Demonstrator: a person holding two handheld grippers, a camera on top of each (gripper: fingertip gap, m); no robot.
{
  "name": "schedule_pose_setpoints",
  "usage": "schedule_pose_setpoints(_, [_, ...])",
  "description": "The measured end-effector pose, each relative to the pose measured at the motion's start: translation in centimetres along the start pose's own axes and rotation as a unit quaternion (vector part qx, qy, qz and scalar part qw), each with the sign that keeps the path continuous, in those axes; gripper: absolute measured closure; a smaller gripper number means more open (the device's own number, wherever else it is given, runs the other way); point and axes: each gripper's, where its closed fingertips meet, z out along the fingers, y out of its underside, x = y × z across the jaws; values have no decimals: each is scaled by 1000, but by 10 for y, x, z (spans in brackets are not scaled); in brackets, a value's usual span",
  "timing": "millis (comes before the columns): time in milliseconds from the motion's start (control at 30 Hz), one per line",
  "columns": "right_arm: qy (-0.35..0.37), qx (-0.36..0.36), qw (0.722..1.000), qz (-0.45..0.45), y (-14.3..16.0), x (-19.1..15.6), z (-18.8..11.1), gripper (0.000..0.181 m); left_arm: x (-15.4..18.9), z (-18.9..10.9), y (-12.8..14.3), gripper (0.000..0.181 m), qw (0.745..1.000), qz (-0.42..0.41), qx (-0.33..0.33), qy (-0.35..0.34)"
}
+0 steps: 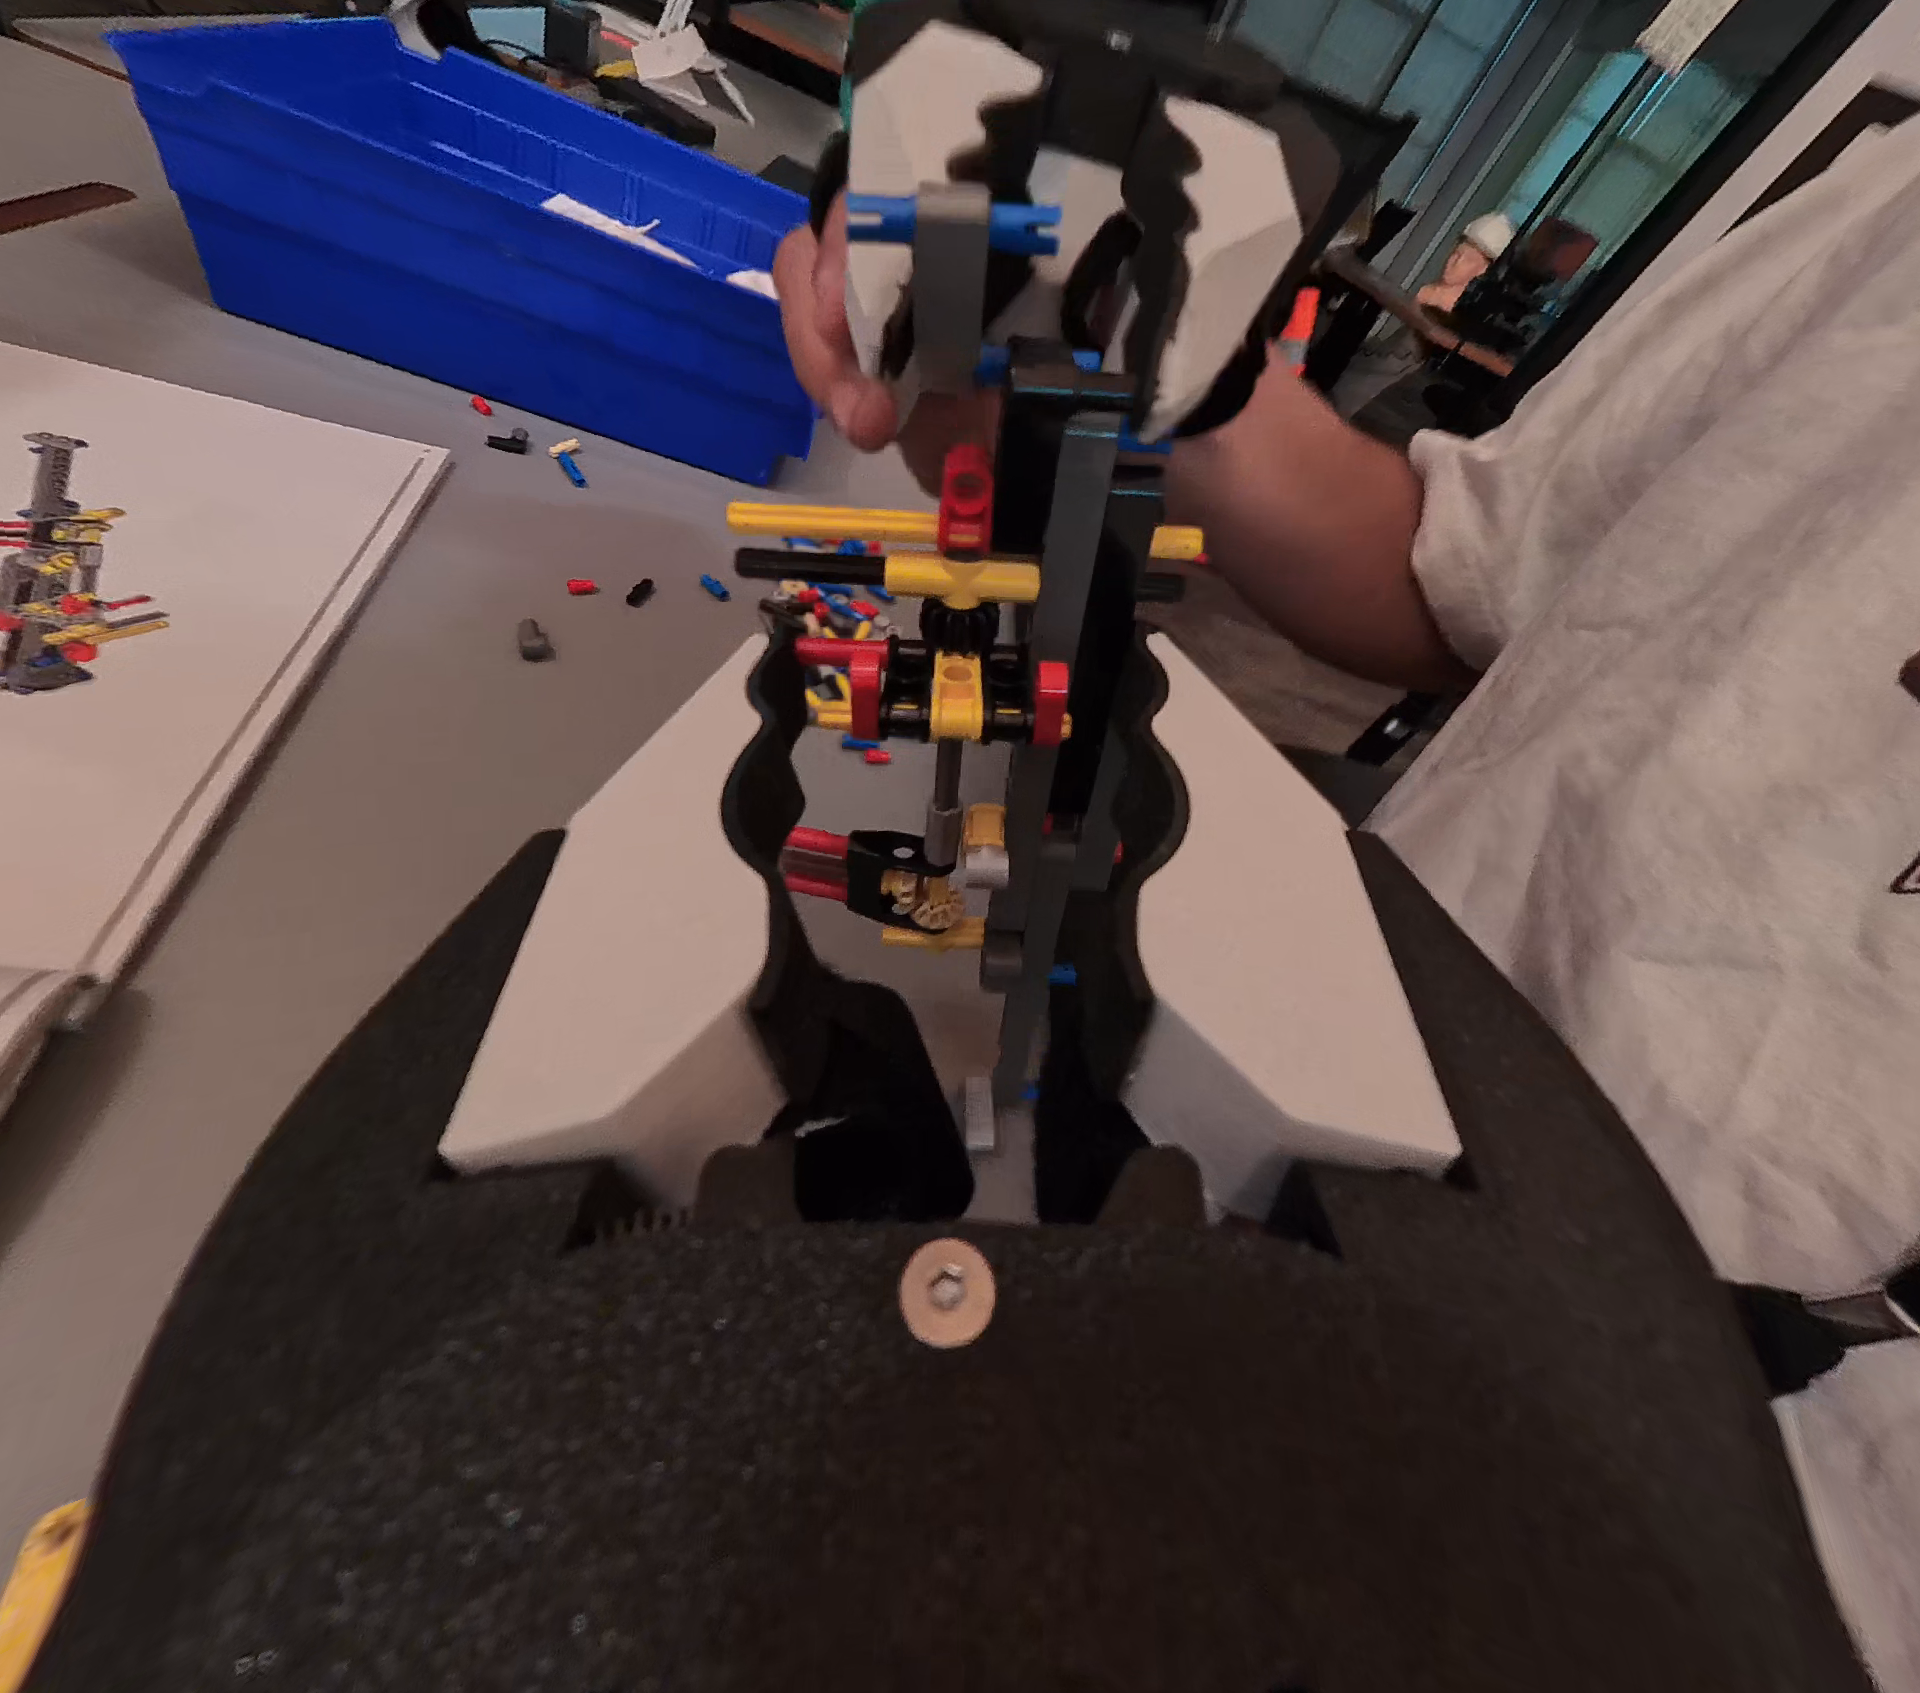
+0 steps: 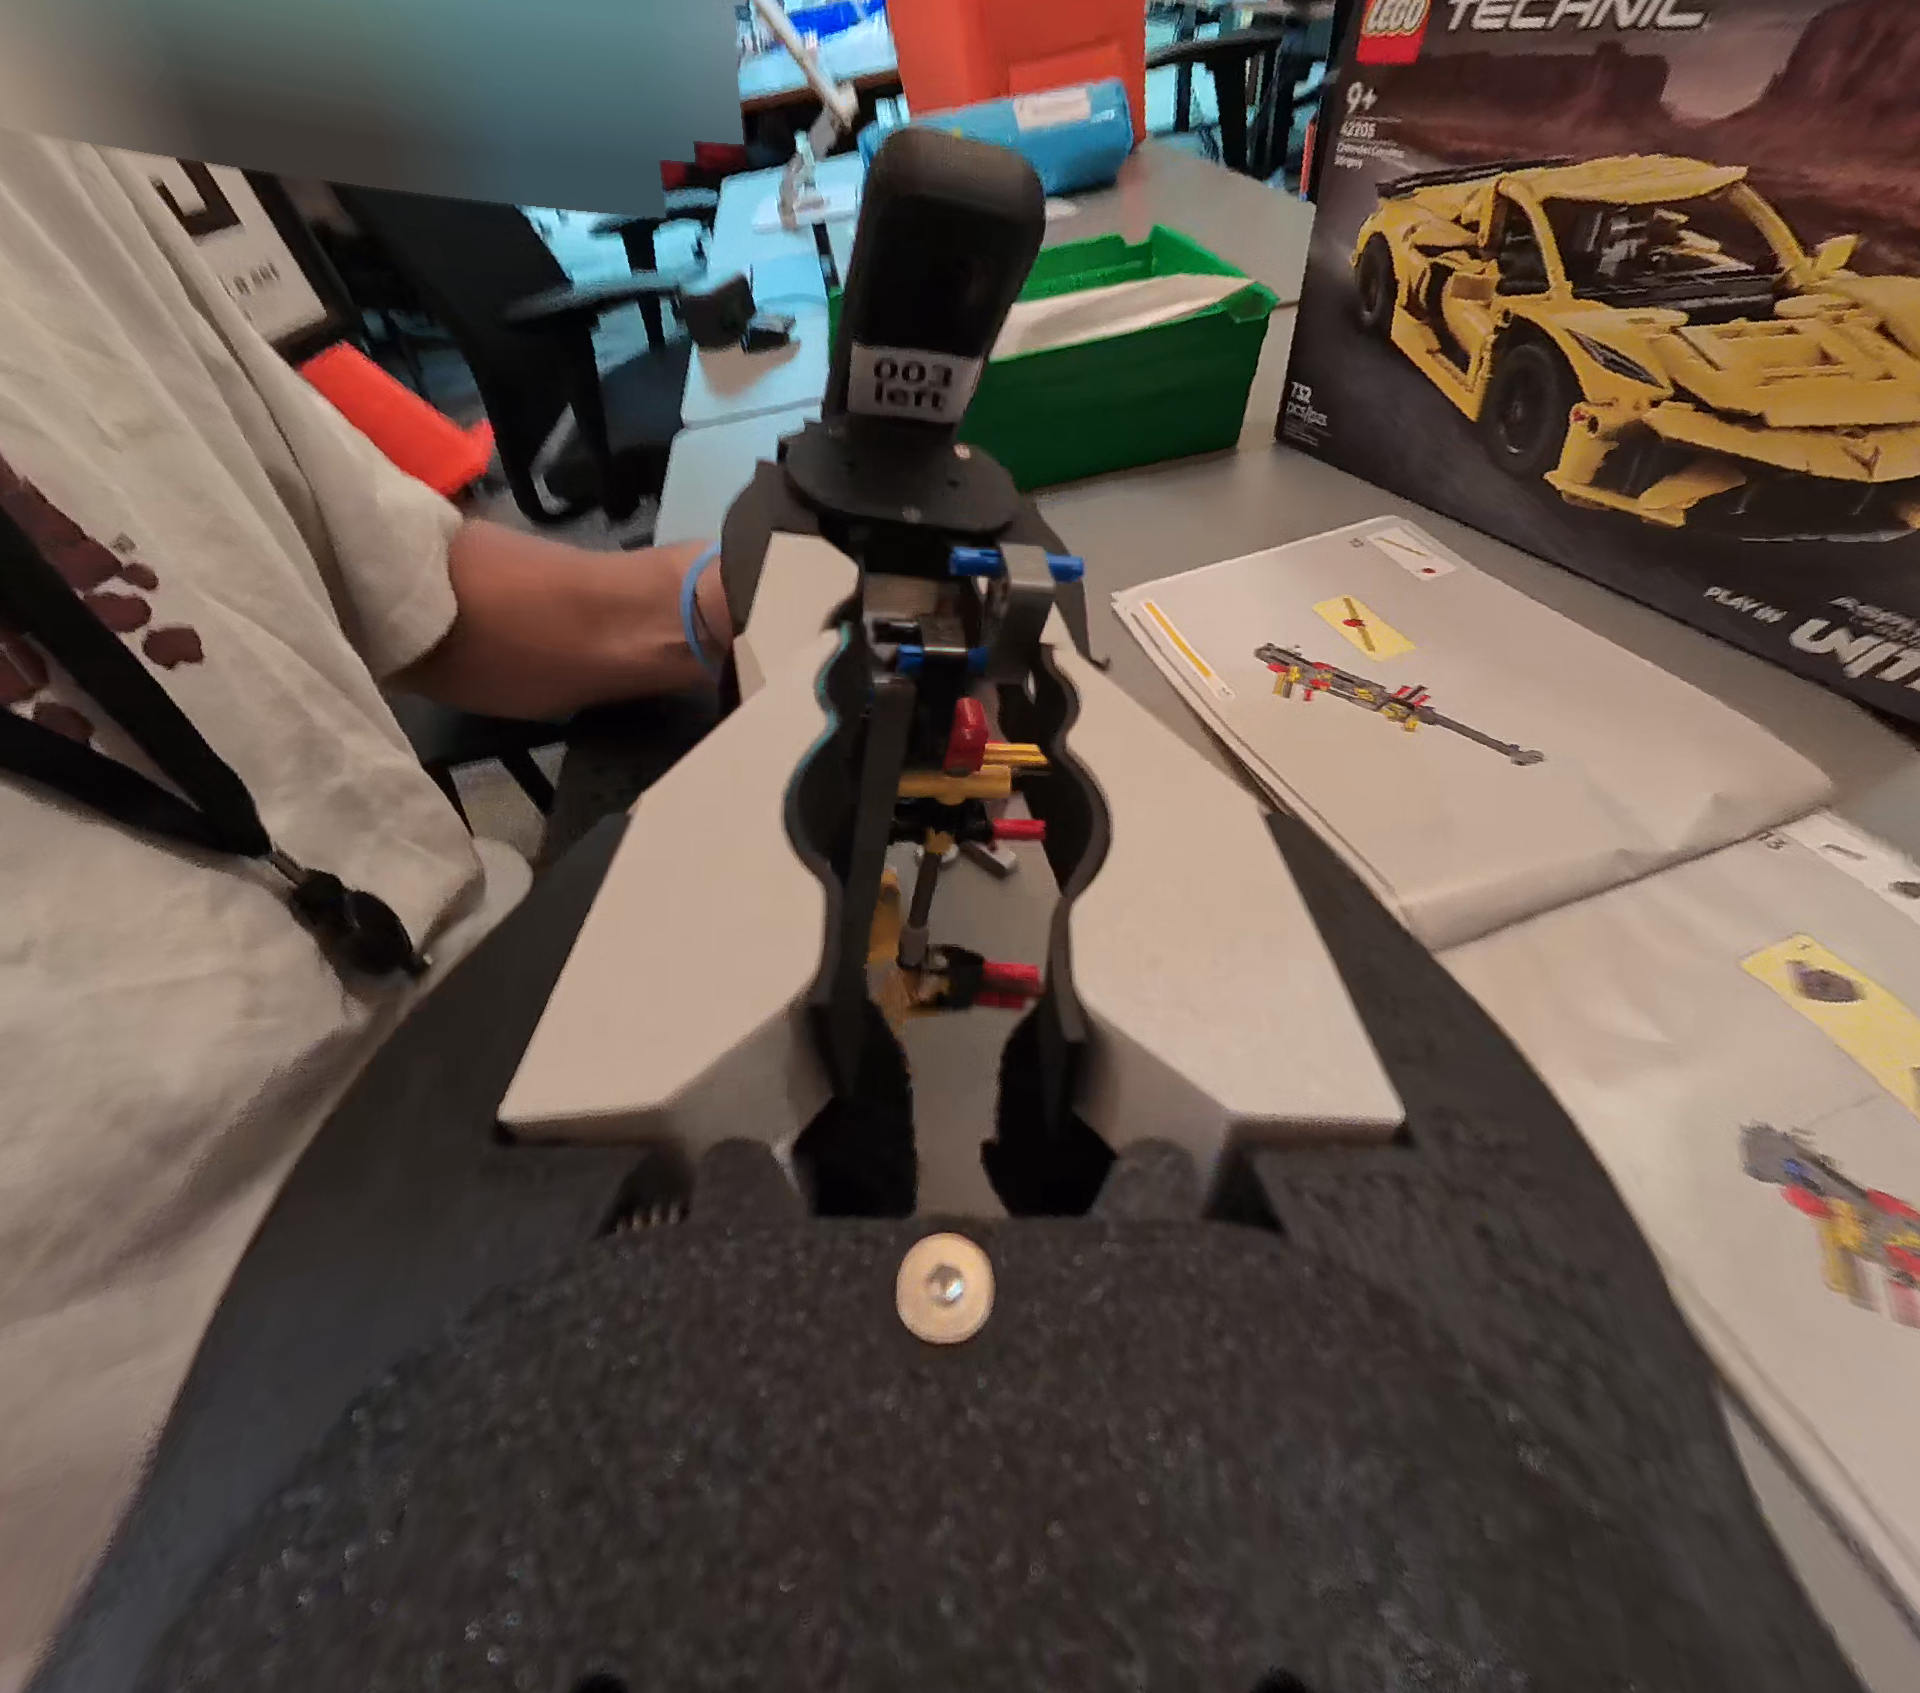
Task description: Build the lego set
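A long lego assembly (image 1: 1049,760), a dark grey frame carrying yellow, red and black parts, stands upright between my two facing grippers. My left gripper (image 1: 961,677) is shut across its middle, around the yellow and red cluster. My right gripper (image 1: 1034,402) is shut on its top end. One finger lies against a light grey beam with blue pins (image 1: 956,272), the other against the dark frame. In the right wrist view the assembly (image 2: 868,812) sits between my right gripper (image 2: 935,687), with the grey beam (image 2: 1029,604) above and the left gripper (image 2: 935,646) behind.
A blue bin (image 1: 468,220) stands at the back left. Loose small pieces (image 1: 623,594) lie on the grey table beside an open instruction booklet (image 1: 187,604). The set's box (image 2: 1610,272), a green bin (image 2: 1122,386) and more booklet pages (image 2: 1455,729) are on the other side. The person's body is close. Left tips to right tips: about 6 centimetres.
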Motion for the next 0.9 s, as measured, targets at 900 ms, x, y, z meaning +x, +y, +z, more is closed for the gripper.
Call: schedule_pose_setpoints(900, [120, -190, 973, 57, 68, 15, -32, 156, -67, -9, 33, 123, 711, 496, -336, -369])
